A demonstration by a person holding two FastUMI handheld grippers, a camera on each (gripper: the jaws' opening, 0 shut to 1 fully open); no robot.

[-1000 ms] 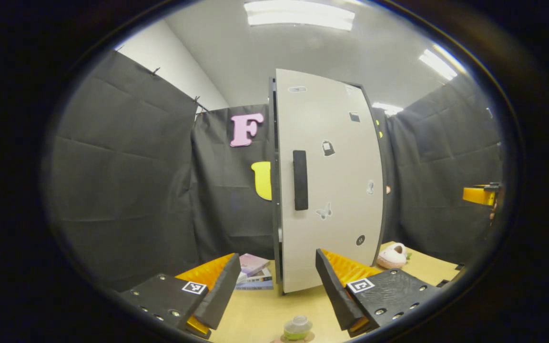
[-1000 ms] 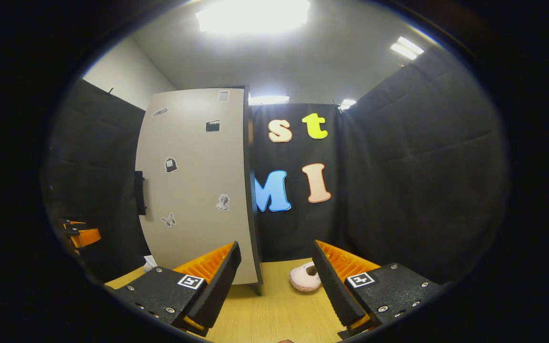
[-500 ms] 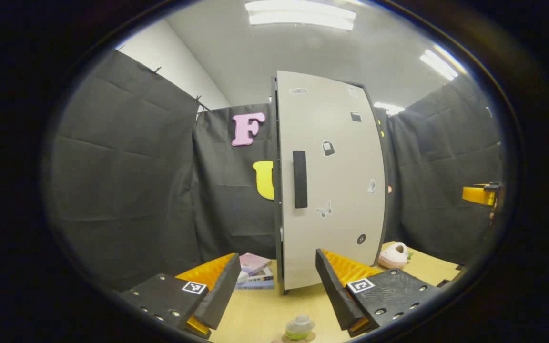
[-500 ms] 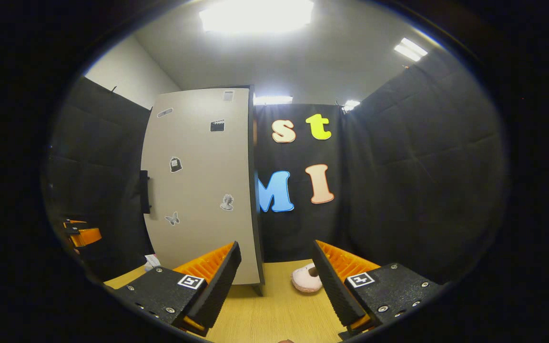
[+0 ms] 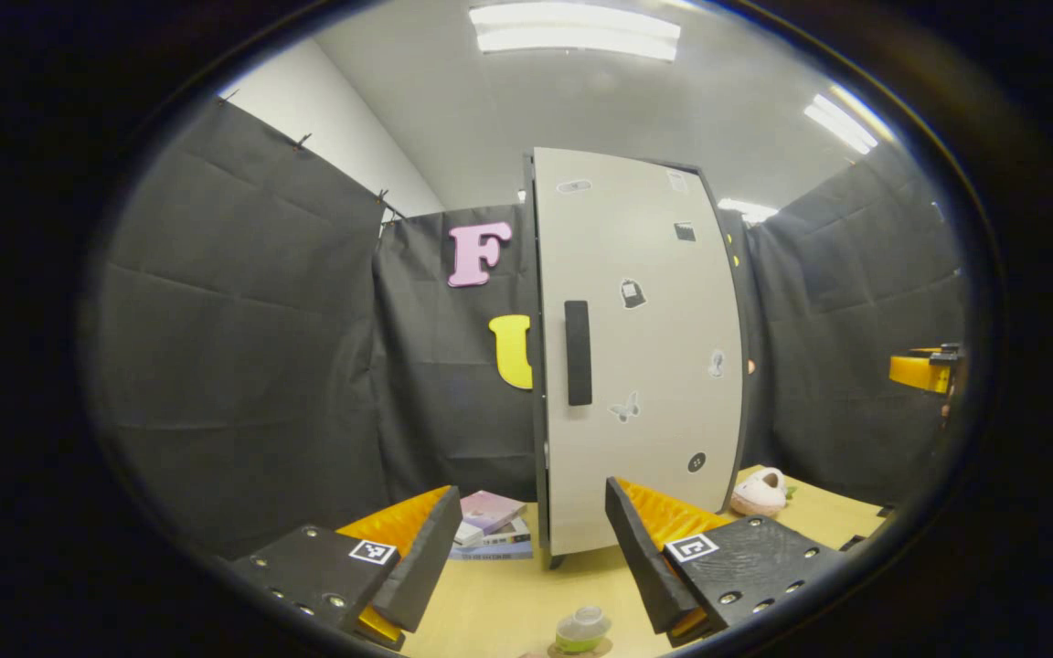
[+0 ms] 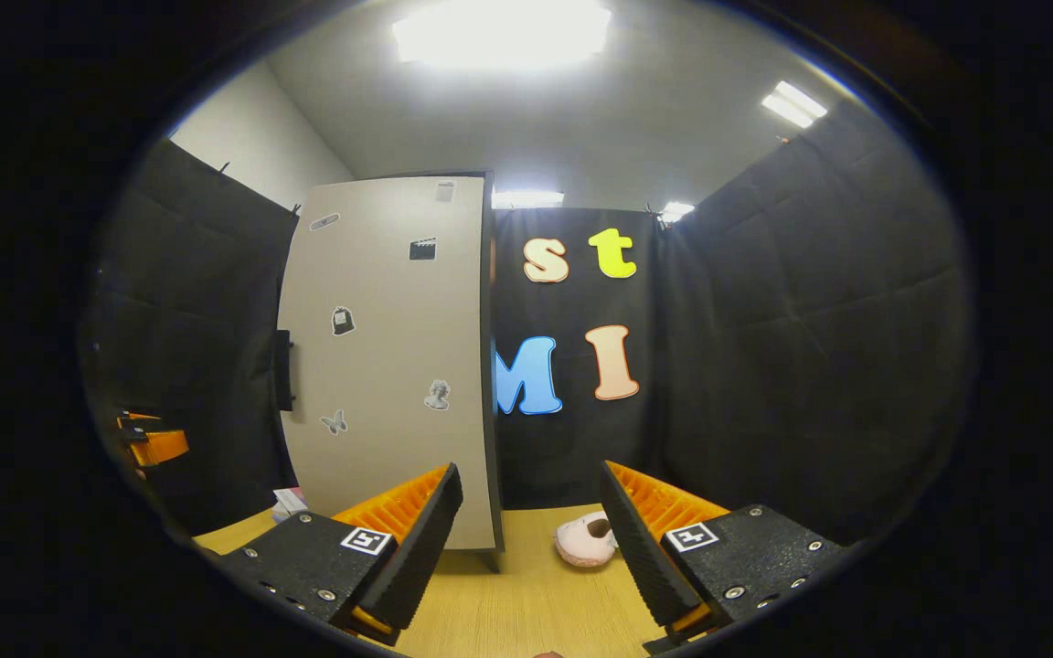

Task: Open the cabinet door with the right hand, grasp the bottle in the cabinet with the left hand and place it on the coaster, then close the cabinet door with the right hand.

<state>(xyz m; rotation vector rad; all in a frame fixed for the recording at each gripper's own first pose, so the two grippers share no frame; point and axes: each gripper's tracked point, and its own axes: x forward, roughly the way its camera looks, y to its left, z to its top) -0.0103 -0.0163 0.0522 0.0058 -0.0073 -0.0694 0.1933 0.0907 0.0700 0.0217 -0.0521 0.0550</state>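
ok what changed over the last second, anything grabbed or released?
Nothing grabbed or released. Both tongs, left and right, ease back a little from the cabinet: its door sits lower and slightly smaller in both views, and the bottle drifts right in the left gripper view. Unchanged: door closed, both tongs open and empty, bottle on the table, slipper and books in place.

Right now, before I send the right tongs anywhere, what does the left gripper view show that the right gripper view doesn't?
Left gripper view: the bottle at the table's near edge, below the open left tongs; a stack of books left of the cabinet; the right tongs far right.
Right gripper view: the right tongs open and empty up close; the left tongs far left.
Both: the cabinet door, apparently shut, its handle, a pink slipper and the table.
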